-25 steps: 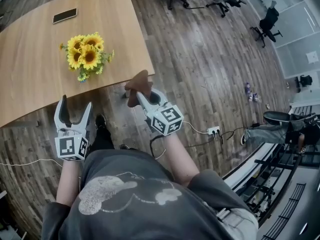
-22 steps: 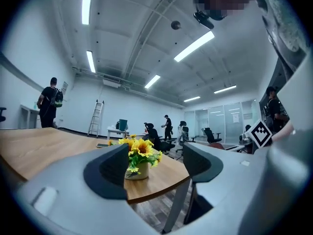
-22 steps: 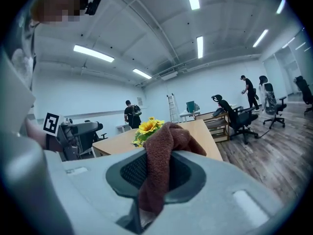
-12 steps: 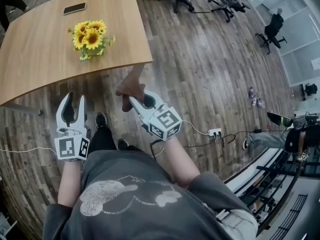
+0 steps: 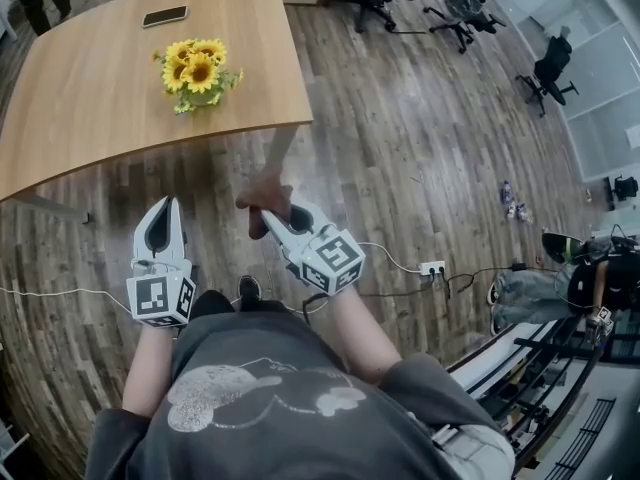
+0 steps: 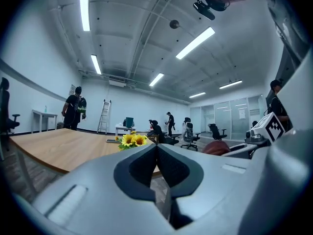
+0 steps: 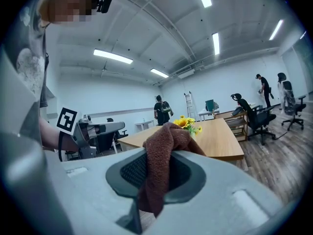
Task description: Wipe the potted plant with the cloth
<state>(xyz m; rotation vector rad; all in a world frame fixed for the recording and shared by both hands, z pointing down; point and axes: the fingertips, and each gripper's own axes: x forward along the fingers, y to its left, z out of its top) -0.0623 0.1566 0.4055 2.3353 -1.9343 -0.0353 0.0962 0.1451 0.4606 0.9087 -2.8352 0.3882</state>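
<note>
Right tongs (image 5: pixel 262 216) clamped on the brown cloth (image 5: pixel 265 190), left tongs (image 5: pixel 164 208) closed on nothing; potted plant (image 5: pixel 200 72) stands on the bench (image 5: pixel 80 108), well apart, far and slightly left of the cloth, neither arm clearly nearer

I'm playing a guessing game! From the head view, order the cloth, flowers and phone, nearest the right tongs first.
1. Cloth: pinched in the right tongs.
2. Flowers: on the table, ahead.
3. Phone: farther back on the table.
</note>
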